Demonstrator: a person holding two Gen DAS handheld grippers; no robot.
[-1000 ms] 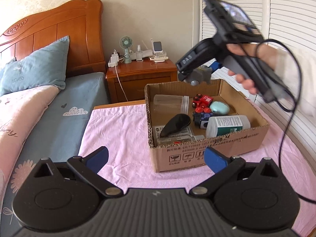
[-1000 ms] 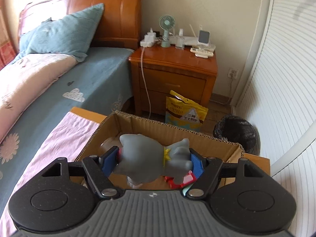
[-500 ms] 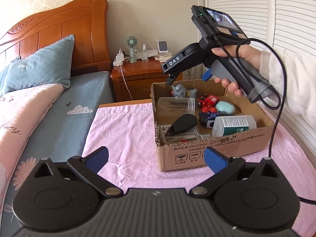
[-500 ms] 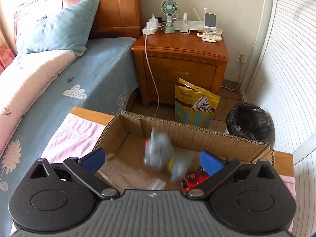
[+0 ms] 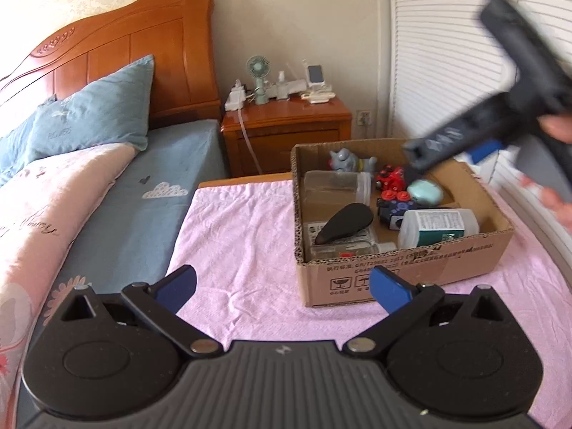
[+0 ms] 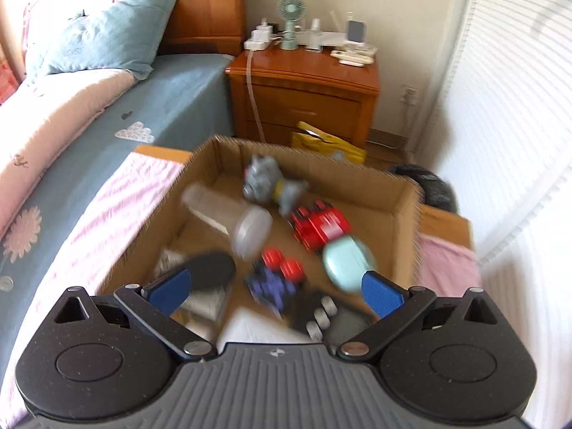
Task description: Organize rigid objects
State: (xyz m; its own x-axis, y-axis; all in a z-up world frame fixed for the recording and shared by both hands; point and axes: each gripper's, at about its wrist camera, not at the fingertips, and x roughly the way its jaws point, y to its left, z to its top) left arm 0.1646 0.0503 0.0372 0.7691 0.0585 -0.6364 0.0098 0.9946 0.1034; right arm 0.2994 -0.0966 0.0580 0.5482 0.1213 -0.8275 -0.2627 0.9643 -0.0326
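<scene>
Elephant toy (image 6: 271, 187) lies in the box (image 6: 405, 221), beyond right gripper's (image 6: 275, 291) wide-apart, empty jaws.

Wooden bed (image 5: 118, 71), nightstand (image 5: 286, 125), white louvered doors (image 5: 447, 53), daylight.

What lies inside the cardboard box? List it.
Inside the cardboard box: grey elephant toy, clear jar, red toy car, mint case, black case, white bottle. Anything beneath them is hidden.
</scene>
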